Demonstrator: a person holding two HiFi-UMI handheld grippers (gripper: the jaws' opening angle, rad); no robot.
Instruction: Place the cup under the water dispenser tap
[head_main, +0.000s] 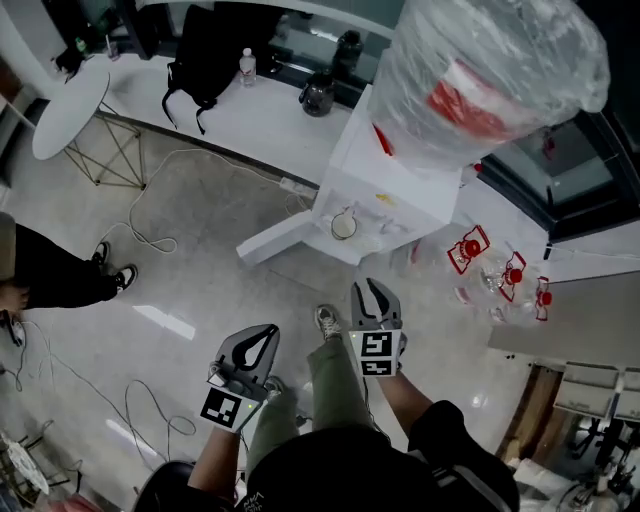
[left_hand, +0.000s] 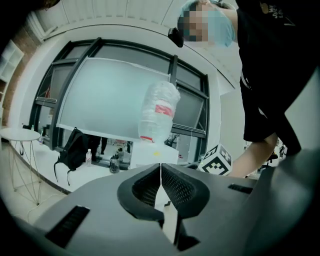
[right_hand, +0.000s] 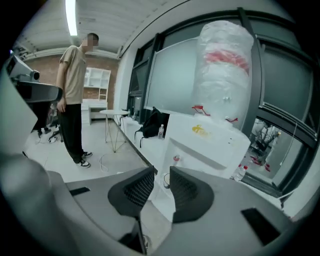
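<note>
The white water dispenser (head_main: 385, 185) carries a large wrapped bottle (head_main: 490, 75) on top. A small clear cup (head_main: 343, 224) stands in its alcove, below the red tap (right_hand: 175, 159); the cup (right_hand: 165, 180) shows through the gap of my right jaws. My right gripper (head_main: 372, 286) hovers over the floor short of the dispenser, open by a narrow gap, holding nothing. My left gripper (head_main: 268, 332) hangs lower and to the left, shut with nothing between its fingers; in its own view the left gripper (left_hand: 160, 166) points at the dispenser (left_hand: 154, 152) from farther off.
A person in a beige shirt (right_hand: 75, 95) stands at the left. Cables (head_main: 150, 235) trail over the floor. A round white table (head_main: 70, 105) and a black backpack (head_main: 205, 45) on a white ledge are at the back. Spare bottles with red caps (head_main: 500, 275) lie right of the dispenser.
</note>
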